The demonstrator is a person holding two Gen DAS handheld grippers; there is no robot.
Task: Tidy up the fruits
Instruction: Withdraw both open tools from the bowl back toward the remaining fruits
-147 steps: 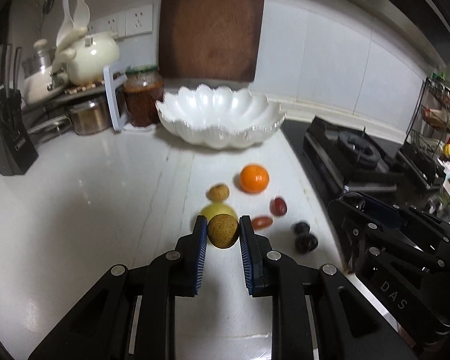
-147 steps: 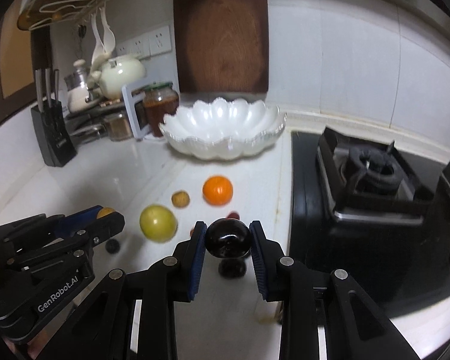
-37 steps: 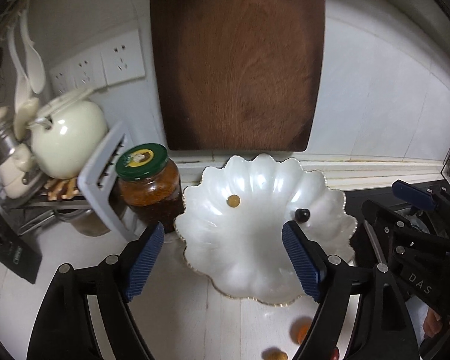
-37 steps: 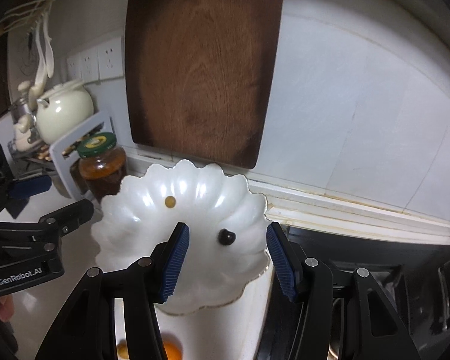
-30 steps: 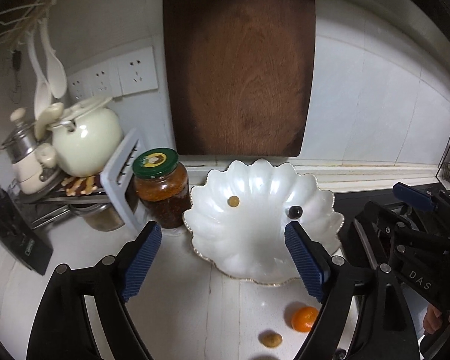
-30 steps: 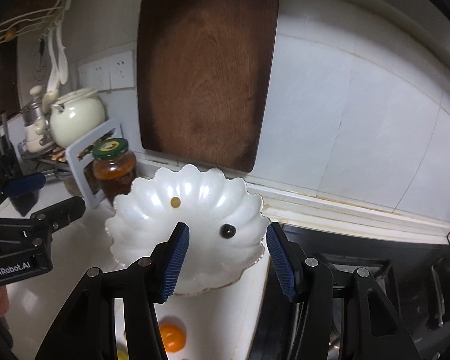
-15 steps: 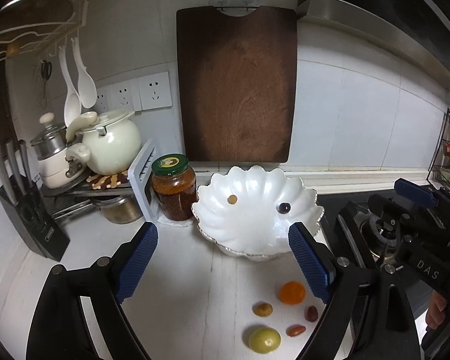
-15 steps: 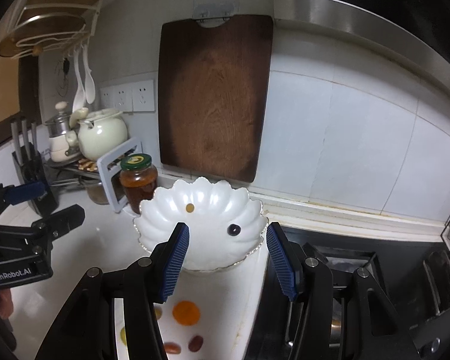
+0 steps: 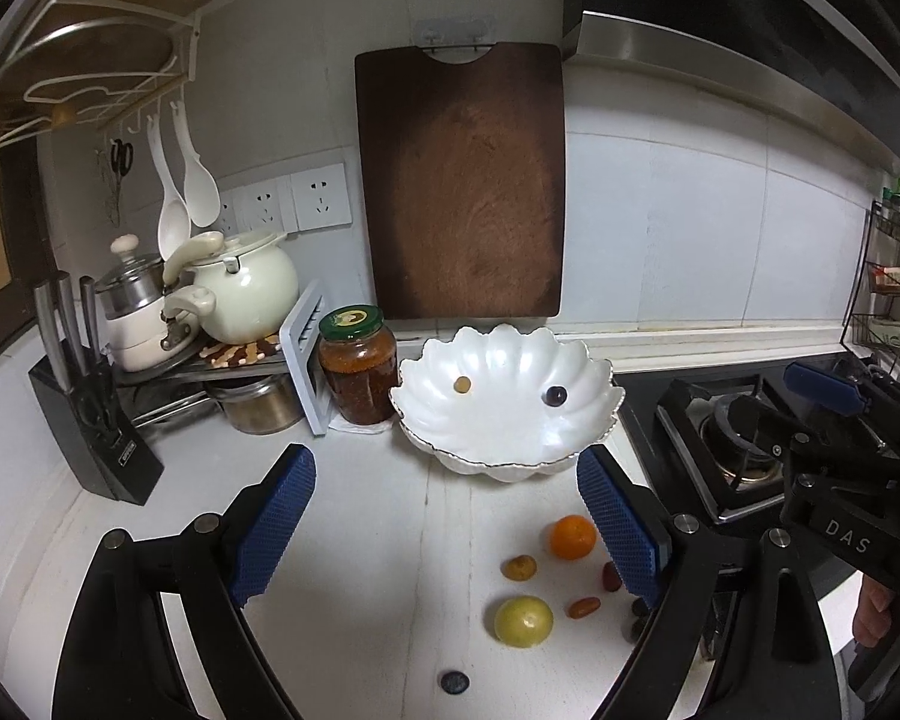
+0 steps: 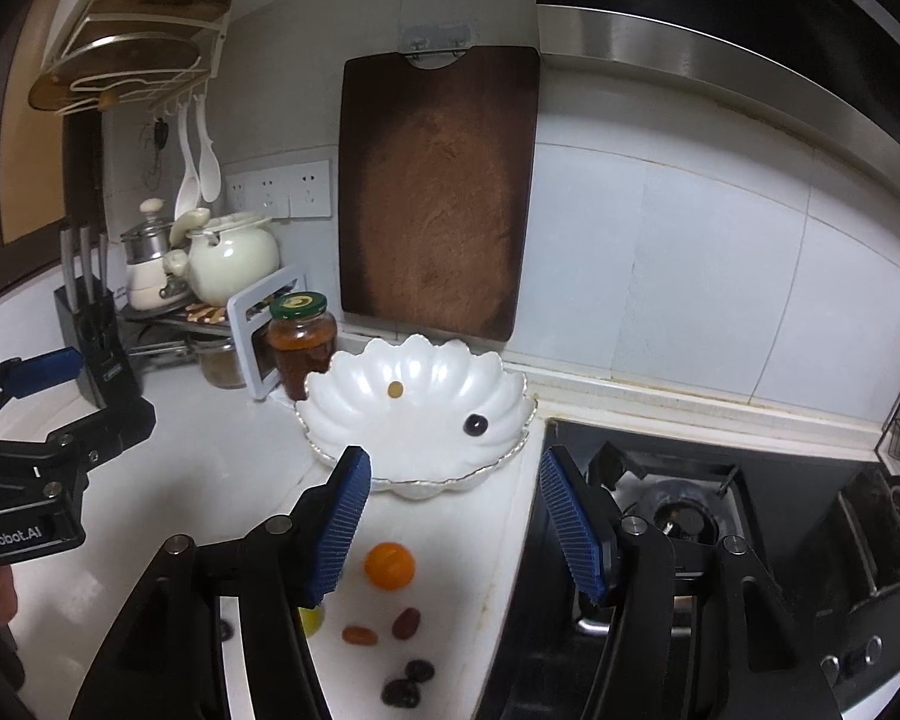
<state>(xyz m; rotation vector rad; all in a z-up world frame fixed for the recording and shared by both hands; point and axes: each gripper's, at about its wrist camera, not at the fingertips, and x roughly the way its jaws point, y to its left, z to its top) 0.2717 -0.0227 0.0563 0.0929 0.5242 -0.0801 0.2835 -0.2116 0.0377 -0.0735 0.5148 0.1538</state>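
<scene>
White bench [image 9: 360, 540] carries all items; a gas hob [image 10: 678, 516] adjoins it beyond the right tool. A dark wooden cutting board [image 9: 459, 180] hangs on the tiled wall, straight ahead of both tools and above the bowl.

Scalloped white bowl [image 9: 504, 432] sits on the bench ahead of the left tool [image 9: 447, 531], between its two finger lines. Inside it: one small tan fruit [image 9: 462, 384] toward the left and one dark grape [image 9: 555, 396] toward the right, well apart.

Left tool: jaws spread wide, nothing between them. Right tool [image 10: 453, 525]: jaws likewise wide apart, nothing held; the bowl's near rim lies just ahead of its tips.

A jar with green lid [image 9: 358, 372] stands just left of the bowl, touching or nearly touching; cannot tell which.

Loose fruit on the bench, nearer than the bowl, by the left tool's right finger: yellow-green fruit [image 9: 523, 621], orange [image 9: 572, 536], small brown fruit [image 9: 520, 567], two reddish oval fruits [image 9: 584, 606]. In the right wrist view, two dark grapes [image 10: 408, 684] lie nearest the camera, between the fingers. A single dark berry [image 9: 453, 681] lies apart, low between the left tool's fingers.
</scene>
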